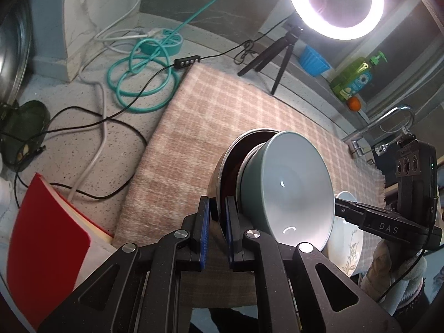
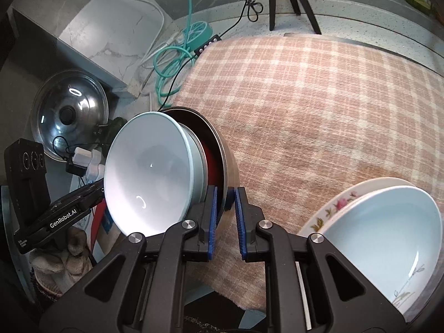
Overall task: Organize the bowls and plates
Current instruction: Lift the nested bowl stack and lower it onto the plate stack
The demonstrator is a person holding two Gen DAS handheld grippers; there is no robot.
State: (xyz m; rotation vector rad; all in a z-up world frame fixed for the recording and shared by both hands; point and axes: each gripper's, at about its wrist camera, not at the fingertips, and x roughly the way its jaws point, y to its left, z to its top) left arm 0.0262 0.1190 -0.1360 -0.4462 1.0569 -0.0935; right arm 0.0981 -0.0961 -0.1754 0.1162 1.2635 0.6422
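While both claws pinch opposite sides of one rim, a nested stack hangs between them above the checked cloth (image 2: pixel 319 105): a steel bowl (image 2: pixel 229 163) outermost, a dark red dish inside it, and a pale teal bowl (image 1: pixel 294 194) on top, its mouth tipped toward the cameras. The left claw (image 1: pixel 217 216) is clenched on the steel bowl's rim, as its own view shows, and the right claw (image 2: pixel 224 211) is likewise clamped on that rim from the other side. The step in hand looks like carrying the gathered bowls as one stack; the next move calls for both hands to travel together and keep the stack level, since the teal bowl sits loosely and could slide out if the tilt grows. A likely resting place is the open cloth, or beside the floral plate (image 2: pixel 333 205) that carries a white bowl (image 2: pixel 388 227) at the near right edge. Around the cloth the table (image 1: pixel 83 144) is cluttered: a coiled teal cable (image 1: pixel 138 80), a black cord, a red book (image 1: pixel 47 244), a pot lid (image 2: pixel 69 113), and a ring light (image 1: pixel 335 2) on its small tripod (image 1: pixel 277 55) at the far edge. Those cables and the tripod legs narrow the free room at the far side.
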